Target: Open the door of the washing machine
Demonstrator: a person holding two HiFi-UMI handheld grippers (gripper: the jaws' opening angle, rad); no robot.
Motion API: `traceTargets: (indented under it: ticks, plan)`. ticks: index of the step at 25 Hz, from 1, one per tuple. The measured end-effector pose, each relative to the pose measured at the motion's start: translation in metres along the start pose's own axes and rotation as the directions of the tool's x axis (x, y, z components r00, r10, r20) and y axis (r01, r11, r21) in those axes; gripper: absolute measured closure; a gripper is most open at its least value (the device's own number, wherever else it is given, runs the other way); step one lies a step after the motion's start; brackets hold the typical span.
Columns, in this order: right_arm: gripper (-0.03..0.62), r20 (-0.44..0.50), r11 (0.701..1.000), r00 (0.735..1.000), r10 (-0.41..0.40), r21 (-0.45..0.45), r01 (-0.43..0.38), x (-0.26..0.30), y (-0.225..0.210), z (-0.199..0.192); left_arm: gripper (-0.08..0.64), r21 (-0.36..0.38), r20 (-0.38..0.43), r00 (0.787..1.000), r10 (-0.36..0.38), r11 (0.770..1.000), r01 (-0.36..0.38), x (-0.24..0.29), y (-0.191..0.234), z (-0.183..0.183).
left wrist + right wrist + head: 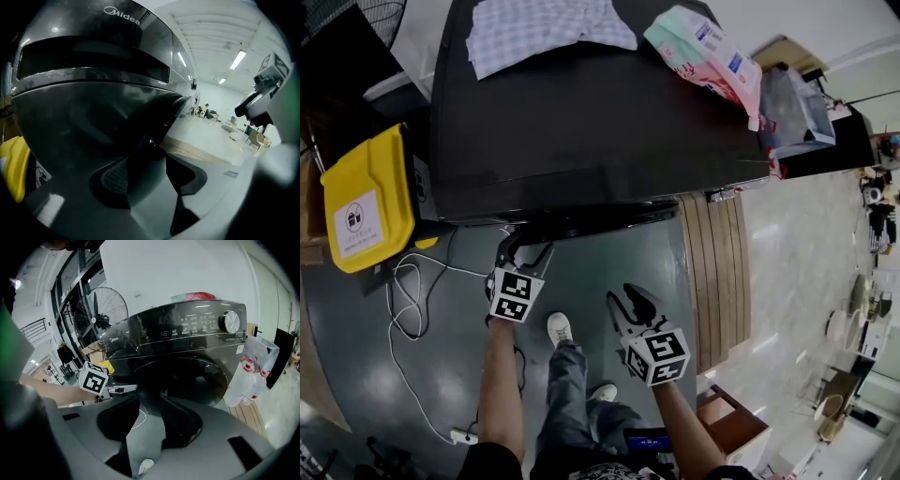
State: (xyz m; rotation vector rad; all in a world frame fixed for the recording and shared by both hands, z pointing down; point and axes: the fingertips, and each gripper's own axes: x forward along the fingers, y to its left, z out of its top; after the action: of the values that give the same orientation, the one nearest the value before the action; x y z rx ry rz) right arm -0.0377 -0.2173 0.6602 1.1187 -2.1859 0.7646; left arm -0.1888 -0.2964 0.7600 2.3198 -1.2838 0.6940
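The black front-loading washing machine (581, 122) fills the top of the head view, and its round door (581, 223) bulges out at the front, closed. My left gripper (526, 251) is right at the door's lower left rim, jaws spread. In the left gripper view the door (93, 122) looms close, with its edge showing between the open jaws of the left gripper (150, 183); the pads do not press on it. My right gripper (628, 302) hangs lower and farther back, open and holding nothing. From the right gripper view the door (187, 376) and the left gripper (126, 388) are visible.
A yellow bin (370, 197) stands left of the machine, with a white cable (403, 309) on the floor. Wooden slats (717, 272) lie at the right. A checked cloth (544, 28), a packet (703, 52) and a clear bag (792, 108) sit on top. My shoe (560, 328) is below.
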Motion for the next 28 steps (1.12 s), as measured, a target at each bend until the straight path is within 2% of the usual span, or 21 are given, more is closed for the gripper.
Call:
traceTargets:
  ticks: [6,11,20,25,28]
  plan:
    - [0.459,-0.014,0.999,1.000,-0.014,0.034,0.014,-0.004,-0.001,-0.011,0.348,0.012,-0.003,1.000,-0.009,1.000,0.009,-0.001,-0.001,0.000]
    - [0.465,-0.029,0.999,0.999,0.025,0.028,-0.024,-0.002,0.010,-0.013,0.350,0.003,-0.031,0.999,0.011,1.000,-0.011,-0.004,0.001,-0.003]
    - [0.480,-0.031,0.999,0.999,0.021,0.048,-0.019,-0.007,0.009,-0.007,0.342,-0.002,-0.062,0.997,0.046,0.999,-0.046,0.001,-0.003,-0.003]
    - [0.479,-0.038,0.999,0.999,0.019,0.030,-0.018,-0.008,0.010,-0.003,0.356,-0.036,-0.106,0.994,0.026,0.999,-0.030,-0.013,-0.029,-0.023]
    - [0.457,-0.011,0.997,0.998,0.054,0.062,-0.053,-0.009,0.014,0.001,0.360,-0.074,-0.108,0.994,0.035,0.996,-0.043,-0.023,-0.050,-0.034]
